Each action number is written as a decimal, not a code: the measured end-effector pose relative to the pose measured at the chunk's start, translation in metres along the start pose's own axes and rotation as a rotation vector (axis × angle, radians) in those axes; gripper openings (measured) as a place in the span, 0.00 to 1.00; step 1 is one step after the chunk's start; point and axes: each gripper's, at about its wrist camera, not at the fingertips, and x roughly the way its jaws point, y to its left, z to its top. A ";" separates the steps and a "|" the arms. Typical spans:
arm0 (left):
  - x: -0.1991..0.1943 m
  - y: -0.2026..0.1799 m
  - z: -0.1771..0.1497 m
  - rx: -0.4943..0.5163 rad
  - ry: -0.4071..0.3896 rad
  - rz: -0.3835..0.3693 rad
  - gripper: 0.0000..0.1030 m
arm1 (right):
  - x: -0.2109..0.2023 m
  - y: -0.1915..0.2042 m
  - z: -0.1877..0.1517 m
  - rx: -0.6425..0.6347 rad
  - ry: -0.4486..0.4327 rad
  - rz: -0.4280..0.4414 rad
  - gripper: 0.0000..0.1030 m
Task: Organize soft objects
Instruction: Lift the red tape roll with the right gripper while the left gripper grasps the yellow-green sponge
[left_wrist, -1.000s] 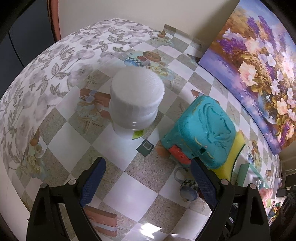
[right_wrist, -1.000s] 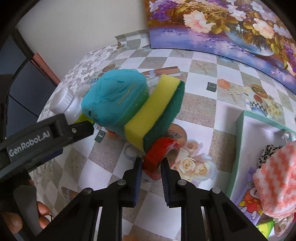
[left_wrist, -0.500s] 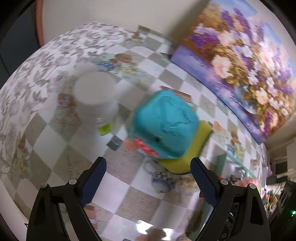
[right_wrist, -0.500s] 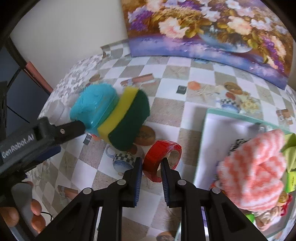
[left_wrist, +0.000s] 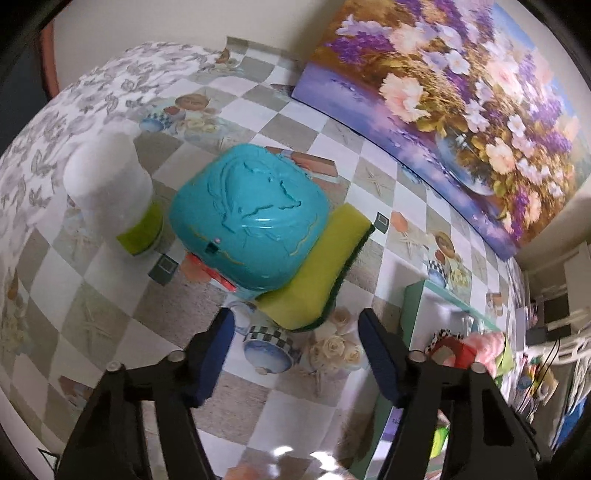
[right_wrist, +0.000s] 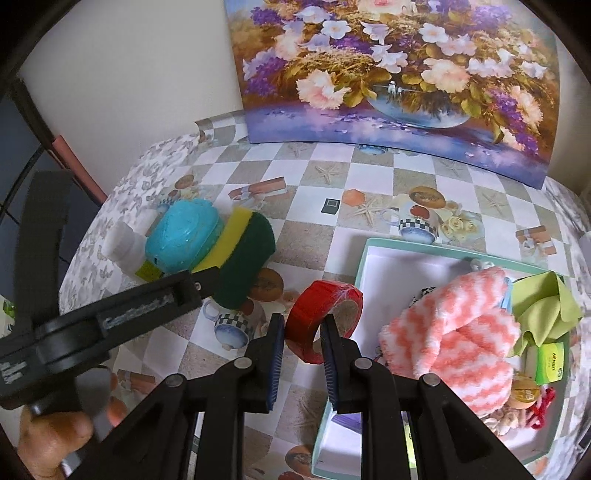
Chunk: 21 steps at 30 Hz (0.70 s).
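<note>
Pinching: the right gripper (right_wrist: 303, 334) has its blue-padded fingers (right_wrist: 276, 345) closed on the wall of a red roll of tape (right_wrist: 324, 314), one finger outside and one through the hole, the roll lifted off the worktop (right_wrist: 373, 181).
Left gripper: the left gripper (left_wrist: 295, 350) has its fingers spread and closing with nothing between them; they hang over the printed cloth, just near of the sponge.
Sponge: a yellow sponge with a dark green scouring face (left_wrist: 321, 266) lies on the worktop, a turquoise plastic embossed box (left_wrist: 247, 218) resting on it.
Bottle: a white plastic bottle with a lime-green label (left_wrist: 110, 188) stands just left of the turquoise box.
Tray: a mint-green open box (right_wrist: 369, 251) sits on the right, holding a pink-and-white fluffy cloth (right_wrist: 454, 332) and a lime-green cloth (right_wrist: 546, 302); smaller bits beneath are too jumbled to name, perhaps trinkets.
Far edge: a canvas painting of flowers in a vase (right_wrist: 399, 66) leans against the wall.
</note>
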 end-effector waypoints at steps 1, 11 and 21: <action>0.002 0.000 -0.001 -0.016 -0.002 0.001 0.64 | 0.000 -0.001 0.000 0.000 0.002 -0.001 0.21; 0.005 0.003 0.001 -0.091 -0.047 -0.005 0.47 | -0.001 -0.012 -0.002 0.014 0.007 -0.009 0.21; 0.008 0.001 -0.002 -0.097 -0.053 -0.048 0.29 | -0.001 -0.016 -0.002 0.017 0.008 -0.008 0.21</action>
